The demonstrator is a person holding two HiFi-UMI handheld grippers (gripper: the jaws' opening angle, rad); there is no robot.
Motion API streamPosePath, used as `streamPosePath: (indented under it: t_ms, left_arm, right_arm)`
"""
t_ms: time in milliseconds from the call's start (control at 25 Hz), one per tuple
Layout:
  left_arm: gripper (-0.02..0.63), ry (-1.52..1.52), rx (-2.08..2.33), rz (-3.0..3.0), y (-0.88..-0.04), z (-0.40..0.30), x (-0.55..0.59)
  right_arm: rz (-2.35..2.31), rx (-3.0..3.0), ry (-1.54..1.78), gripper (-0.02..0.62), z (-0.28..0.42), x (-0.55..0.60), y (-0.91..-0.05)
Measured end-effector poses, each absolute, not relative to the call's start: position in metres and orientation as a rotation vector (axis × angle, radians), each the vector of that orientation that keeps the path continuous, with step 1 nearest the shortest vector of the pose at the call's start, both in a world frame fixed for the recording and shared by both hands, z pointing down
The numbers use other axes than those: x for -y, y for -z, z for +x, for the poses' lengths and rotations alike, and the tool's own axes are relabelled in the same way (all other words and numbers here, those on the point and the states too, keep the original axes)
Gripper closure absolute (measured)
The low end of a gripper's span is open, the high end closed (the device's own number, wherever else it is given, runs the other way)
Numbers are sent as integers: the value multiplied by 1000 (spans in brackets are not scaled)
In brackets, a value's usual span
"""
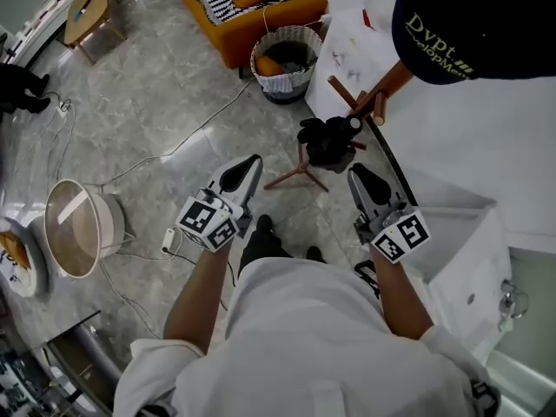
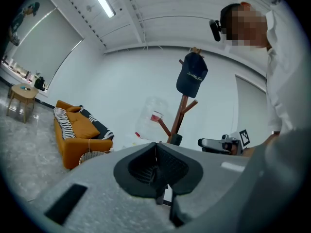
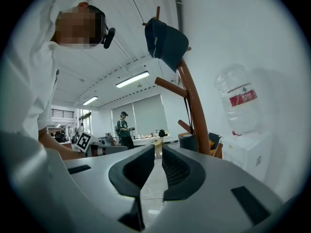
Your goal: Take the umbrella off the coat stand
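Grey marble floor fills most of the head view, w/ an orange sofa and a wicker basket at the far end. Coat stand is right in front of me, navy cap on its top.

The umbrella is folded up, black, hanging low on the stand. It sits just ahead of both sets of fingers and between the two, not touching either afaict.

Left gripper: its fingers are pressed together at the tips, nothing btw them. From its own view the stand's trunk and the umbrella's dark end show just past the tips, a bit to the right.

Right gripper: fingers closed too, only a thin slit btw the pads, empty. In the right gripper view the umbrella is right of the tips, hanging by a thin strap next to the trunk, cap high above. Further right is a water bottle on a white dispenser. Another person stands way back, left of the tips.
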State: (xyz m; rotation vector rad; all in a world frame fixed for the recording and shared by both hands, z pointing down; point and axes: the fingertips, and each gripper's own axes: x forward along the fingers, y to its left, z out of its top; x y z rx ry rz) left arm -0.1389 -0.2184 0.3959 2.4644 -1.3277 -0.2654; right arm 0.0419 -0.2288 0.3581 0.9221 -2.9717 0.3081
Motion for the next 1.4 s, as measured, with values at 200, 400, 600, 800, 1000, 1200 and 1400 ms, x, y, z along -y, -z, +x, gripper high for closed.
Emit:
streamPosePath:
  t_ms: [200,400,600,800,1000,1200,1400]
  left_arm:
    - [591,256,1168,2522,-406,-137,243]
    - [591,252,998,2536,-418,-127,247]
    - [591,239,909,2567,-422,-111,247]
    - [591,222,900,2573,-430,-106,247]
    - [591,222,941,2545,-439,-105,245]
    - [591,201,957,2527,-445,-105,245]
    - [591,224,956,2519,-444,-98,256]
  right_arm:
    - [1049,2909,-295,580,38,239,-359]
    - [1206,2859,-319,578,41,242,-364]
    - [1251,2843,-333,545,39,243,-369]
    - [1291,2832,-325,484,40,255,-372]
    - [1321,2805,-338,407,46,272,-380]
    - [1326,2795,-359,390,47,290,-380]
    - [1349,2787,-401,389,45,309,-378]
